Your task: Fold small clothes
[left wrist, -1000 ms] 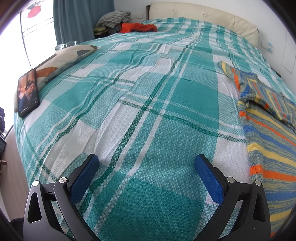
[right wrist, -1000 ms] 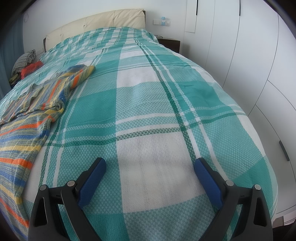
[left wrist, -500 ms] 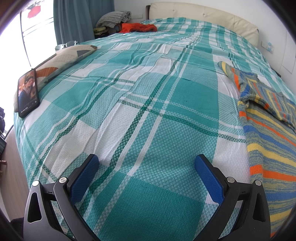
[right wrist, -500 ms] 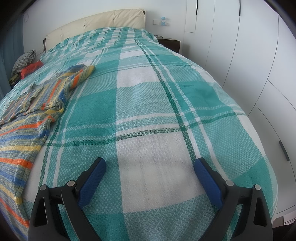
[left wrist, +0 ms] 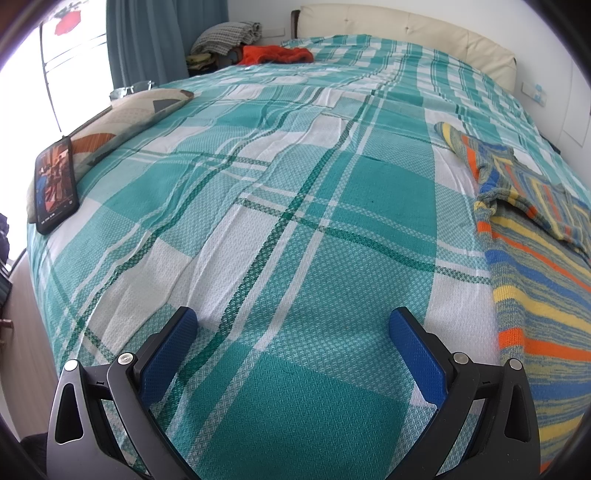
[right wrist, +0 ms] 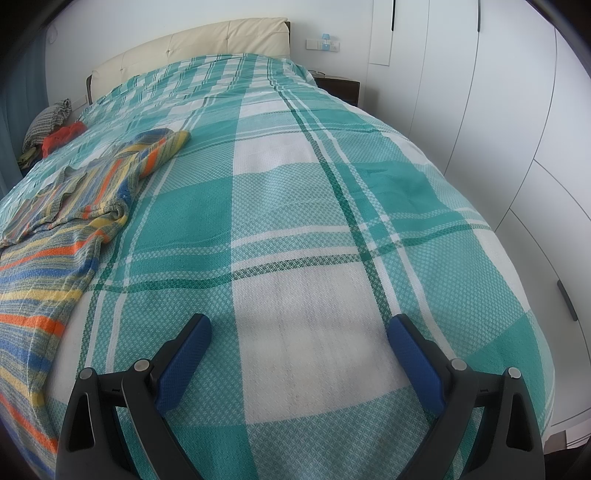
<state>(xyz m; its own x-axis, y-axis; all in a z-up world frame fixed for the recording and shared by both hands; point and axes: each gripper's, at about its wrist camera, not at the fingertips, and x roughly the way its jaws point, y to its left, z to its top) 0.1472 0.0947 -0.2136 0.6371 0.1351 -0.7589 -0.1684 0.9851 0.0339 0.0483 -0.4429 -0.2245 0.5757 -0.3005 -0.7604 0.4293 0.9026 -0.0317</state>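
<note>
Left wrist view: the left gripper (left wrist: 291,325) hovers low over the teal-and-white plaid woven bedspread (left wrist: 258,229), its blue-padded fingers (left wrist: 170,350) spread wide and holding nothing. The striped knitted sweater in orange, yellow, blue and grey (left wrist: 535,280) lies off to the gripper's right, near but not touching the right finger; its long axis runs up the bed toward the cream padded headboard (left wrist: 406,29), one sleeve reaching further up. A black phone with a lit screen (left wrist: 55,188) leans against a patterned cushion (left wrist: 125,122) at the far left edge, well apart.

Right wrist view: the right gripper (right wrist: 299,332) also stands wide and empty over bare bedspread. The sweater lies to its left, so the garment sits between the two grippers. Neither looks clearly nearer. Each probably needs to swing inward to reach a hem corner. To the right the bed drops off toward white wardrobe doors (right wrist: 517,110); there is ample open cover ahead for folding.
</note>
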